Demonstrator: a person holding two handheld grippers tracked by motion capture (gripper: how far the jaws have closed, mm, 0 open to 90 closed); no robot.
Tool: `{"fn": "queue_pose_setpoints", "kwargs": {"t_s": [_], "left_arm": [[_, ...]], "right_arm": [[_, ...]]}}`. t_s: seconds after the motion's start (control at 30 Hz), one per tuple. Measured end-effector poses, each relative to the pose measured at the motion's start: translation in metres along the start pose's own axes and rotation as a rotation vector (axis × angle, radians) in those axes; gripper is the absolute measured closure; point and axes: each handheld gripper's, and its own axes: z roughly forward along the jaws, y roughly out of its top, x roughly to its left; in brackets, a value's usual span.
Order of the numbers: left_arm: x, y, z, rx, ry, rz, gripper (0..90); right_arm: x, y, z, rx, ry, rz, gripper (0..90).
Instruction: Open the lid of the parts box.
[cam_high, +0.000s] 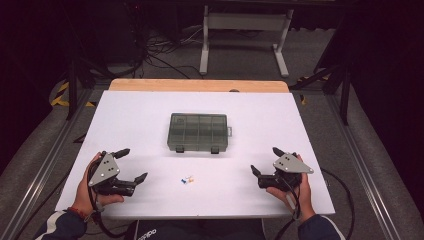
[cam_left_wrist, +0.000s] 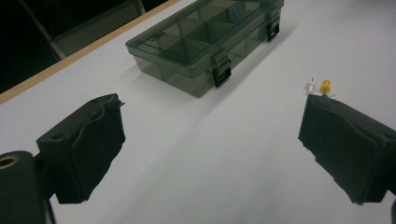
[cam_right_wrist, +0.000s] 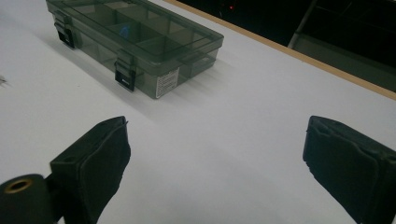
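High view: closed box (cam_high: 198, 132) mid-worktop (cam_high: 300, 125), pins (cam_high: 187, 179) just in front of it, between left tool (cam_high: 131, 165) and right tool (cam_high: 264, 161); both rest near the front edge, jaws apart, empty. Left gripper view: jaws wide, pins (cam_left_wrist: 322, 87) by one jaw tip, box (cam_left_wrist: 205, 42) beyond. Right gripper view: jaws wide, box (cam_right_wrist: 133, 42) ahead, latches shut.

White lettering on the person's dark garment (cam_high: 148, 233), bottom edge of the high view, is too blurred to read; the organizer box's sticker (cam_right_wrist: 164, 85) is illegible.
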Motion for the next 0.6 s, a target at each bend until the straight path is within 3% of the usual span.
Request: {"fn": "queue_pose_setpoints", "kwargs": {"t_s": [0.6], "left_arm": [[-0.0002, 0.0001, 0.0056, 0.032, 0.003, 0.009, 7.5]], "right_arm": [[-0.0003, 0.0005, 0.0045, 0.025, -0.002, -0.001, 8.1]]}}
